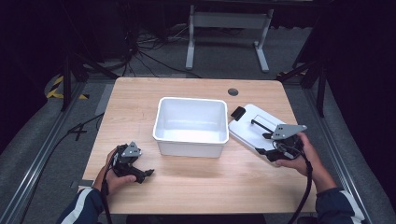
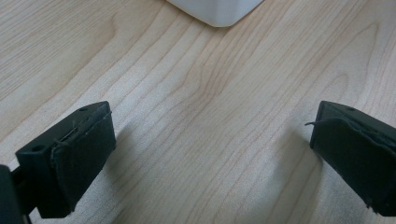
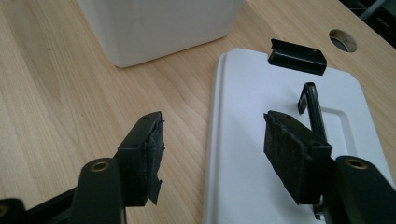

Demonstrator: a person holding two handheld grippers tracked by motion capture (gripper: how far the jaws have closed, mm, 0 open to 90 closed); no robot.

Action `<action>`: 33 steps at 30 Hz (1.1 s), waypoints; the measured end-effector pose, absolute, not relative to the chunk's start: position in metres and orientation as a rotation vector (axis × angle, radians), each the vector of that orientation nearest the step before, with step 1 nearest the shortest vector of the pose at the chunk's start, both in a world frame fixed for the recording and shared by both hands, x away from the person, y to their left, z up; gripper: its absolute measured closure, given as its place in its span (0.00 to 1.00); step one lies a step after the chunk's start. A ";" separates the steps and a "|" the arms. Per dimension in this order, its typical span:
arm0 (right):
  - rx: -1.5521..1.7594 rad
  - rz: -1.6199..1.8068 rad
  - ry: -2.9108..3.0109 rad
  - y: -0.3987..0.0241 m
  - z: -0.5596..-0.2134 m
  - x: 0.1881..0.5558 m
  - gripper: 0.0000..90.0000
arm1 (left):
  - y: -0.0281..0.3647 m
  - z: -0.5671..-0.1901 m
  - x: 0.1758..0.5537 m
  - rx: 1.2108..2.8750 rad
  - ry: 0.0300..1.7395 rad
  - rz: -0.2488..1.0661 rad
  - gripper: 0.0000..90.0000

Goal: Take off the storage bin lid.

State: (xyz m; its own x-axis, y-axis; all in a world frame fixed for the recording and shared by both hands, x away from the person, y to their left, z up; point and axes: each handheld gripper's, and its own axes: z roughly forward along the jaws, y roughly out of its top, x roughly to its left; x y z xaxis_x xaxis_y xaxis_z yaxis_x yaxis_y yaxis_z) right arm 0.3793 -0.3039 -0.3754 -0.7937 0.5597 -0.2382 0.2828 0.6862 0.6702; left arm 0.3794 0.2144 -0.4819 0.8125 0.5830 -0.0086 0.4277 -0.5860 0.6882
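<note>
A white plastic bin (image 1: 190, 126) stands empty in the middle of the wooden table (image 1: 196, 182). To its right lies a flat white lid (image 1: 247, 131) with a black clip (image 1: 238, 113) at its far end and a black handle (image 1: 261, 125) on top. My right gripper (image 1: 265, 144) is open at the lid's near edge. In the right gripper view the gripper (image 3: 215, 140) straddles the lid (image 3: 252, 93) edge, one jaw over wood and one over the lid, near the handle (image 3: 314, 109). My left gripper (image 1: 144, 174) rests open on bare wood, and in its own view the gripper (image 2: 217, 140) holds nothing.
A round cable hole (image 1: 233, 92) sits near the table's far edge, also seen as the hole (image 3: 343, 40) in the right gripper view. The bin's corner (image 2: 219, 11) is just ahead of the left gripper. Cables and a white desk frame (image 1: 229, 28) lie on the floor beyond.
</note>
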 end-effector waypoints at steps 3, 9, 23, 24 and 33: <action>0.652 0.889 2.469 -0.304 -0.379 0.376 0.40 | 0.214 -0.482 0.379 2.285 0.739 0.284 0.01; 0.629 0.876 2.479 -0.302 -0.388 0.368 0.34 | 0.214 -0.482 0.379 2.285 0.739 0.283 0.01; 0.651 0.872 2.499 -0.304 -0.420 0.356 0.31 | 0.214 -0.482 0.380 2.287 0.735 0.282 0.01; 0.655 0.872 2.505 -0.304 -0.424 0.355 0.32 | 0.214 -0.482 0.379 2.285 0.740 0.282 0.01; 0.707 0.845 2.514 -0.310 -0.444 0.349 0.31 | 0.214 -0.482 0.379 2.285 0.739 0.282 0.01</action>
State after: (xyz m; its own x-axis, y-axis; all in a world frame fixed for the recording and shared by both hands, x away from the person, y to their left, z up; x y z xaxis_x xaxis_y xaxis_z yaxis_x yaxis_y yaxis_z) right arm 0.3492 -0.3099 -0.4441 -0.7945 0.5728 -0.2016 0.3348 0.6902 0.6415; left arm 0.3793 0.2144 -0.4819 0.8126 0.5828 -0.0097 0.4283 -0.5857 0.6881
